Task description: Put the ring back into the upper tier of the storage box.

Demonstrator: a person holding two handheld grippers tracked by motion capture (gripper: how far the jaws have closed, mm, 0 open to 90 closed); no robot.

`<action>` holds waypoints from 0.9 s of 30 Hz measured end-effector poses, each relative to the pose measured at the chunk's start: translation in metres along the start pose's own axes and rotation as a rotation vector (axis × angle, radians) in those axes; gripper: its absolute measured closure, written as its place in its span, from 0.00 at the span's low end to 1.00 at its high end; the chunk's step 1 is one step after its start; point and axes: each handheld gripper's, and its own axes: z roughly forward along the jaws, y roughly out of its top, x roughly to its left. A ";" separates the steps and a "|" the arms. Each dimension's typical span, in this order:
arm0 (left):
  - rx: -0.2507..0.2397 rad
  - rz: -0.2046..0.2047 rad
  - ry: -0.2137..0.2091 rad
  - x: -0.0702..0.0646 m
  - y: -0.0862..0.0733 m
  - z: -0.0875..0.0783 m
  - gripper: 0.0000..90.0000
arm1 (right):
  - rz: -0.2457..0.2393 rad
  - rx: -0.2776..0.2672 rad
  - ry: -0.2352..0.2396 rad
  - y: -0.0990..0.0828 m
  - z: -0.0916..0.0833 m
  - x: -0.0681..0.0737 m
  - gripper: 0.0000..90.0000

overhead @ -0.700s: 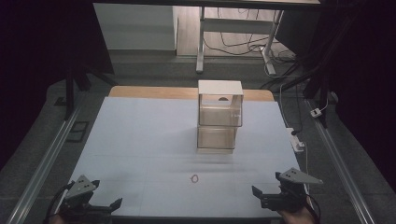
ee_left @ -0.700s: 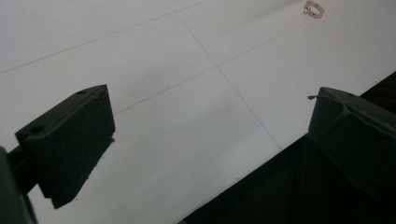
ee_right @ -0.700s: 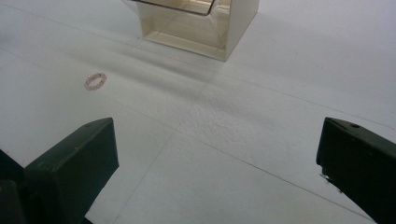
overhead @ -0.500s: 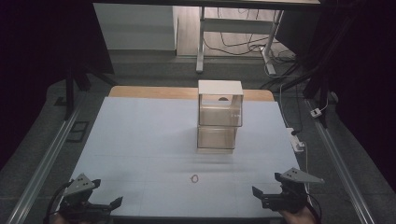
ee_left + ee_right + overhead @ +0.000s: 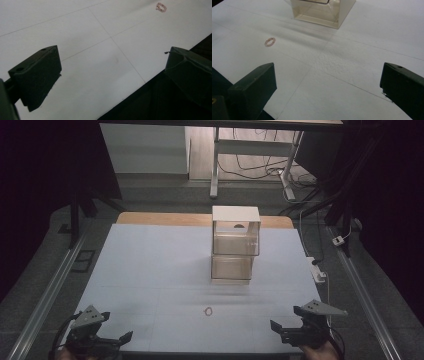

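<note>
A small pinkish ring (image 5: 208,311) lies on the white table (image 5: 150,270) near the front, midway between the two grippers. The ring (image 5: 160,6) appears at the top right of the left gripper view, and the ring (image 5: 269,41) sits left of centre in the right gripper view. A clear two-tier box (image 5: 235,243) with a white top stands behind it at the table's middle. My left gripper (image 5: 107,340) rests at the front left corner, open and empty. My right gripper (image 5: 280,330) rests at the front right, open and empty too.
A wooden strip (image 5: 160,218) edges the table's far side. Metal rails (image 5: 45,295) run along both sides. A white power strip (image 5: 318,269) with cables lies off the right edge. The base of the clear box (image 5: 322,15) shows at the top of the right gripper view.
</note>
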 end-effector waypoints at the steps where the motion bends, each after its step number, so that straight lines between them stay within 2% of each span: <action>1: 0.000 0.000 0.001 0.000 0.000 0.000 0.01 | -0.004 0.003 0.003 0.000 0.000 0.000 0.00; 9: 0.010 0.004 -0.008 0.000 0.000 0.001 0.02 | -0.005 0.010 0.010 0.000 0.001 0.000 0.00; 14: -0.001 -0.017 -0.050 0.002 0.000 0.000 0.02 | -0.017 0.020 0.012 0.001 0.002 0.001 0.00; 22: 0.003 -0.007 -0.046 0.001 0.000 0.000 0.01 | -0.034 0.024 0.031 0.002 0.003 0.003 0.00; 27: 0.004 -0.005 -0.044 0.001 0.000 0.001 0.01 | -0.038 0.017 0.062 0.004 0.006 0.006 0.00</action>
